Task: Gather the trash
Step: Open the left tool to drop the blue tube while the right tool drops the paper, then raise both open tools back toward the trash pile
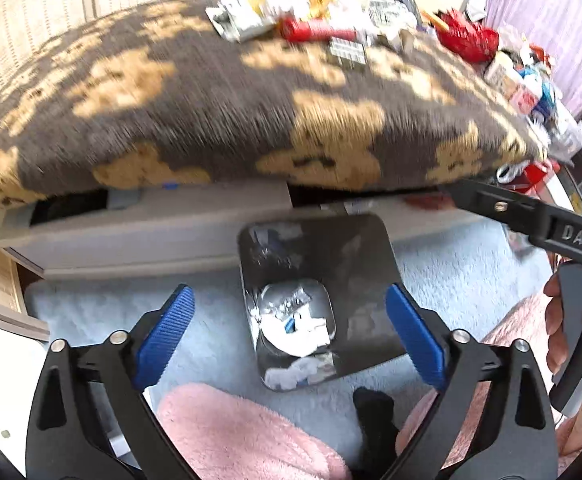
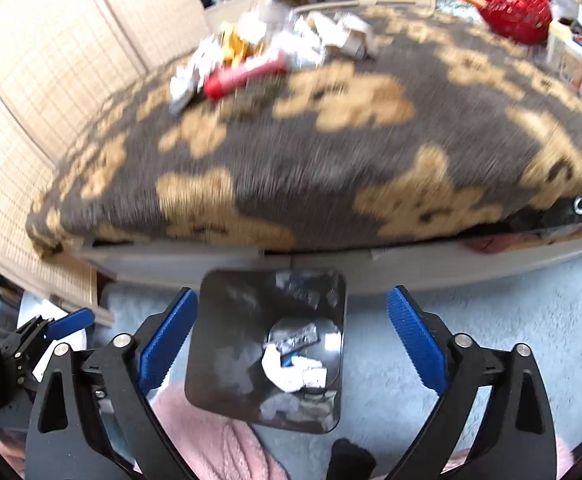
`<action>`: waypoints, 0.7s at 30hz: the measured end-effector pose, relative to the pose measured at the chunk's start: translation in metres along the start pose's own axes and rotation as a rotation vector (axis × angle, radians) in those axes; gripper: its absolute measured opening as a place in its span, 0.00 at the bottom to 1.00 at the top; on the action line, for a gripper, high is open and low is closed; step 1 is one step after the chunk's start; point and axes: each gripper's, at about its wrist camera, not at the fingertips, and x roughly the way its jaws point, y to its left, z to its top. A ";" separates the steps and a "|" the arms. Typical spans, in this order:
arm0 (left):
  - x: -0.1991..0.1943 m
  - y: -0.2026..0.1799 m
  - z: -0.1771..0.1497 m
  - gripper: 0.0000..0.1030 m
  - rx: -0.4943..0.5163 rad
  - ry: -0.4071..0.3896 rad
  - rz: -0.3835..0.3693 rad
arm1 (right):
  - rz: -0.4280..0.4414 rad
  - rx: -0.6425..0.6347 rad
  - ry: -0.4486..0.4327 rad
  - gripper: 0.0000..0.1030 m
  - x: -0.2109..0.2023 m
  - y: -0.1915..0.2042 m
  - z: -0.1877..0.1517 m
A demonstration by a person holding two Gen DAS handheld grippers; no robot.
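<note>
Trash (image 1: 291, 20) lies heaped on the bed's (image 1: 211, 112) far side, wrappers already in the black bin (image 1: 315, 300) below us. We hold both the left gripper (image 1: 289, 336) and right gripper (image 2: 291, 344) over it, jaws released and empty, ready for another load.

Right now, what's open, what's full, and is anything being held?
Left gripper: open, holding nothing.
Right gripper: open, holding nothing.
Bin: open on the floor, some wrappers and paper inside.
Trash pile: uncollected on the blanket.
</note>
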 end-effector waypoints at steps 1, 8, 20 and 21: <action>-0.004 0.002 0.004 0.90 -0.005 -0.008 0.001 | 0.000 0.006 -0.019 0.97 -0.006 -0.002 0.006; -0.022 0.007 0.034 0.90 -0.012 -0.072 0.007 | 0.010 0.009 -0.090 0.97 -0.022 -0.002 0.040; -0.011 0.015 0.119 0.90 0.005 -0.145 0.007 | 0.015 -0.003 -0.164 0.97 0.009 0.003 0.121; -0.008 0.016 0.130 0.90 0.006 -0.152 0.009 | 0.014 -0.005 -0.167 0.97 0.014 0.003 0.127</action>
